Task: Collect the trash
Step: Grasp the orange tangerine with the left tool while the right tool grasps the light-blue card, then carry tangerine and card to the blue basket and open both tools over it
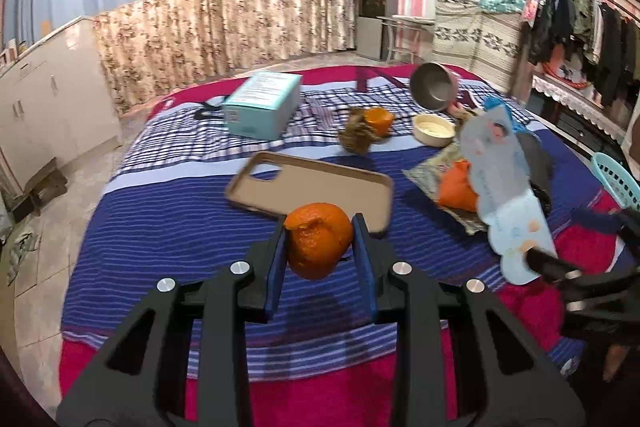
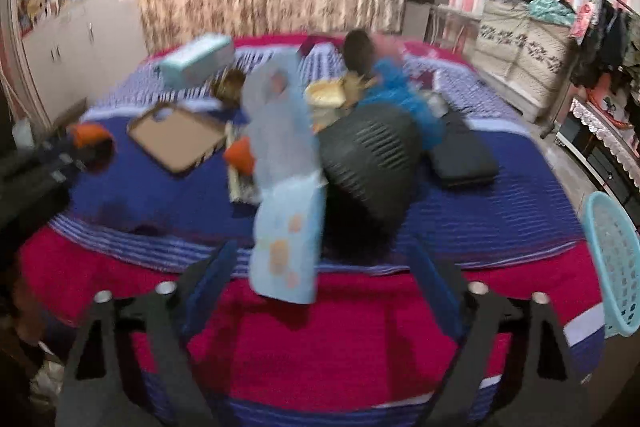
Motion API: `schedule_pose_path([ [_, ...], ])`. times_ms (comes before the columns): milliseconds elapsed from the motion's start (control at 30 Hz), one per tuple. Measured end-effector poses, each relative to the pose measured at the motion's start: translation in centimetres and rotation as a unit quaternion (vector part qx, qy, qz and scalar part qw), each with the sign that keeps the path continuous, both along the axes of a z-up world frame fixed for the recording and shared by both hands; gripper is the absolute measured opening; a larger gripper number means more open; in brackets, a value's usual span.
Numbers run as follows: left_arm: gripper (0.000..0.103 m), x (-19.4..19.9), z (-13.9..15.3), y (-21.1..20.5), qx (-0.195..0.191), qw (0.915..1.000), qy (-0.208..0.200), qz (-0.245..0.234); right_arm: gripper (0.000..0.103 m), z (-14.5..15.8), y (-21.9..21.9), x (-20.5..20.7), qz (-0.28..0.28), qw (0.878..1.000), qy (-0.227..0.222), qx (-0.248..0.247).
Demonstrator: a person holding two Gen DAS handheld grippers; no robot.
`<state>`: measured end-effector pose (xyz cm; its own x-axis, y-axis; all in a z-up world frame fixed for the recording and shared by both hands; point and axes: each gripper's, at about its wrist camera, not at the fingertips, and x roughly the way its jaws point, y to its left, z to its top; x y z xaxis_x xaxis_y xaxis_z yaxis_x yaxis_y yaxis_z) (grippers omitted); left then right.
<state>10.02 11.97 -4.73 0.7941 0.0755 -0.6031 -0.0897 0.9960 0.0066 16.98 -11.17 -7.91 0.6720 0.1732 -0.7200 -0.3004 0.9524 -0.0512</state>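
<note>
A hollow orange peel (image 1: 320, 243) sits pinched between the blue pads of my left gripper (image 1: 320, 223), just above the striped blanket (image 1: 160, 227). In the right wrist view the same peel (image 2: 90, 135) shows at the far left. A light blue wrapper (image 2: 284, 207) stands upright between the fingers of my right gripper (image 2: 324, 247), whose jaws are wide apart with a gap on each side of it. From the left wrist view, the wrapper (image 1: 500, 187) rises beside my right gripper (image 1: 560, 267). More peel (image 1: 456, 187) lies on a crumpled wrapper, and another piece (image 1: 378, 121) lies farther back.
A tan phone case (image 1: 312, 187), a teal box (image 1: 262, 103), a metal pot (image 1: 434, 87) and a cream bowl (image 1: 434, 129) lie on the bed. A black domed object (image 2: 368, 155) sits behind the wrapper. A teal basket (image 2: 616, 267) stands off the bed's right edge.
</note>
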Motion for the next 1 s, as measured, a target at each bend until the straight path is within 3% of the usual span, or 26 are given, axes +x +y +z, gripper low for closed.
schedule_pose_path([
  [300, 0.030, 0.0, -0.5, 2.3, -0.015, 0.9998, 0.004, 0.016, 0.075, -2.2, 2.5, 2.5, -0.032, 0.999, 0.017, -0.034],
  [333, 0.030, 0.1, -0.5, 2.2, -0.016, 0.9997, 0.004, 0.016, 0.071, -2.3, 2.5, 2.7, -0.032, 0.999, 0.016, -0.034],
  [400, 0.030, 0.1, -0.6, 2.2, -0.016, 0.9997, 0.005, 0.015, 0.044, -1.9, 1.9, 2.4, -0.021, 0.999, 0.022, -0.017],
  [500, 0.030, 0.1, -0.4, 2.0, -0.014, 0.9998, 0.003, 0.013, 0.023, -1.3, 1.4, 1.7, -0.005, 1.000, 0.019, -0.003],
  [600, 0.030, 0.1, 0.0, 1.6, -0.011, 0.9999, 0.000, 0.011, 0.011, -0.7, 0.5, 1.1, 0.013, 0.999, 0.022, 0.033],
  [767, 0.030, 0.1, 0.5, 0.8, -0.002, 1.0000, -0.007, 0.006, 0.009, 0.6, -1.0, 0.1, 0.038, 0.996, 0.023, 0.083],
  [1000, 0.030, 0.5, 2.3, -1.1, 0.009, 0.9996, -0.027, -0.005, 0.009, 4.1, -4.6, -1.3, 0.036, 0.992, -0.019, 0.118],
])
